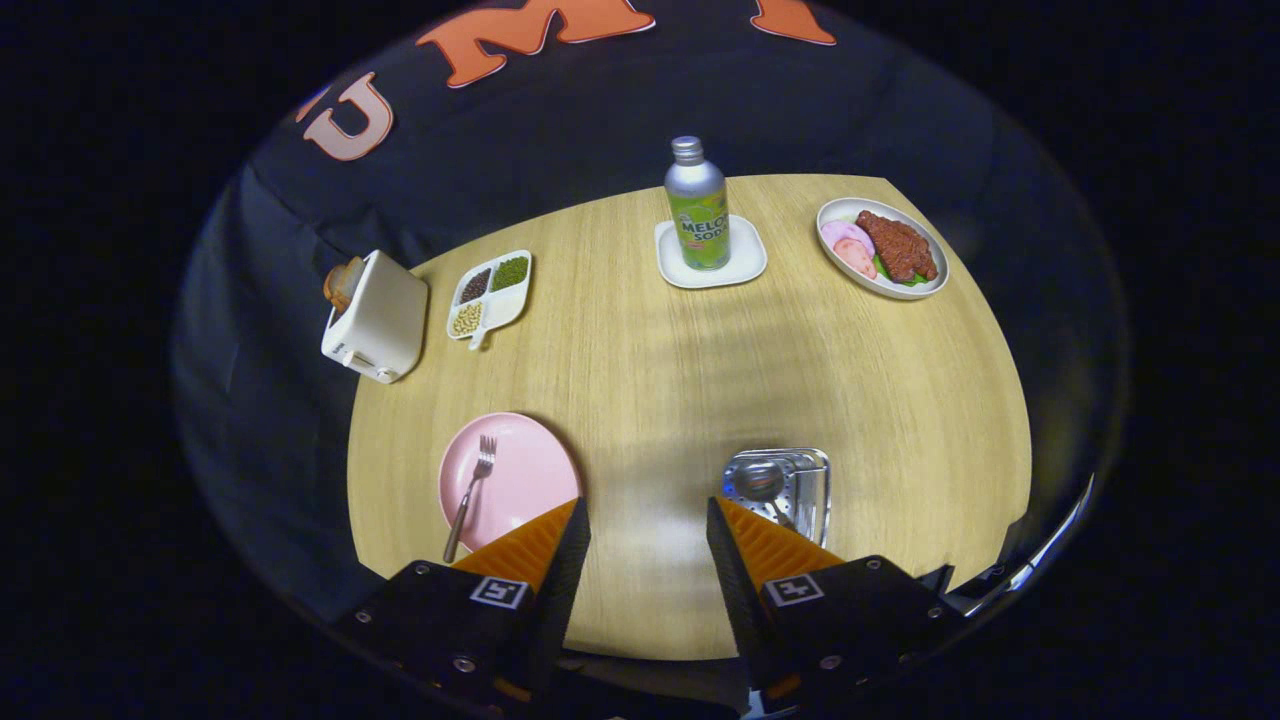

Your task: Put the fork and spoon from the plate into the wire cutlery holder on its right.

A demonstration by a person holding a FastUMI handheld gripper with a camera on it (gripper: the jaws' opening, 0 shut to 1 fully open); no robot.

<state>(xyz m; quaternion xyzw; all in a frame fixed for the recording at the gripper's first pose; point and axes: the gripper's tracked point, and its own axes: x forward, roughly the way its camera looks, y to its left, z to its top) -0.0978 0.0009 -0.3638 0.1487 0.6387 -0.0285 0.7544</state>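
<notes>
Gripper view: the gripper [647,515] sits at the bottom centre of the frame with its fingers spread apart and nothing between them, only bare wooden table [680,380] showing in the gap. It hangs high above the near edge, which reads as a stance between two steps, since it is lined up on neither the plate nor the holder.

Lower left, just ahead of the left finger, lies the pink plate [510,480]. The fork [470,495] rests on it with tines pointing away and the handle running back over the plate's near rim, so the handle is the easy end to pinch.

Lower right, just ahead of the right finger, stands the wire cutlery holder [800,485], seen from above. The spoon [762,485] is already in it, bowl up. By my reading half the task is done and the fork is what remains.

Across the upper part of the frame, well beyond the fingers, are a white toaster [378,315] with bread in it at the left, a divided dish of beans [490,295], a melon soda bottle [697,205] on a white square saucer [745,265] at centre, and a plate of meat [882,248] at the upper right. All stand clear of the path from plate to holder.
</notes>
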